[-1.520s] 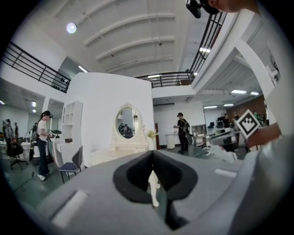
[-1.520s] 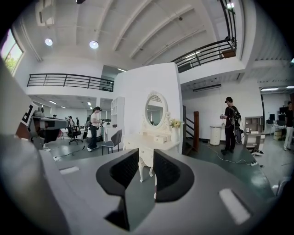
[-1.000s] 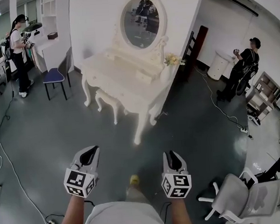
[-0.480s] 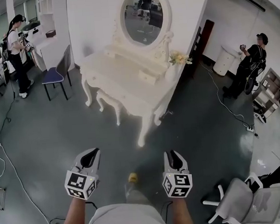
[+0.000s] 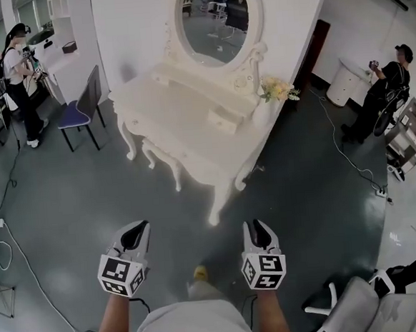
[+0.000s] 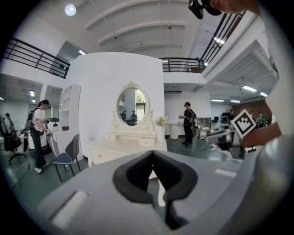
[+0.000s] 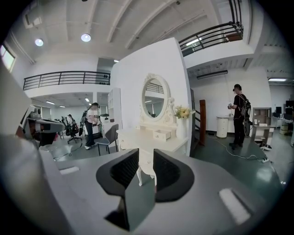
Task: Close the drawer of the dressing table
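Walking has brought the counter (image 5: pixel 168 115) nearer: it sits larger and lower in the head view than a second ago, while both tools hold the same low, forward pose. Left tool (image 5: pixel 131 236) has its jaws pressed together at the tips with nothing in them. Right tool (image 5: pixel 258 234) has its jaws a little spread and is also empty. The open drawer (image 5: pixel 221 123) juts from the counter's small upper tier, well ahead of both tools. It lies almost straight along the right tool's line and off to the right of the left one.

Likely trouble: the flower vase (image 5: pixel 264 111) stands just right of the drawer, so a push arriving wide from the right tool could knock it. A push on one corner could skew the drawer and jam it. The nearest counter leg (image 5: pixel 215 213) lies ahead between the tools and could catch a foot. A floor cable (image 5: pixel 17 248) runs well left of the left tool, and an office chair (image 5: pixel 351 301) sits behind and right of the right tool. Between tools and counter the floor is open.
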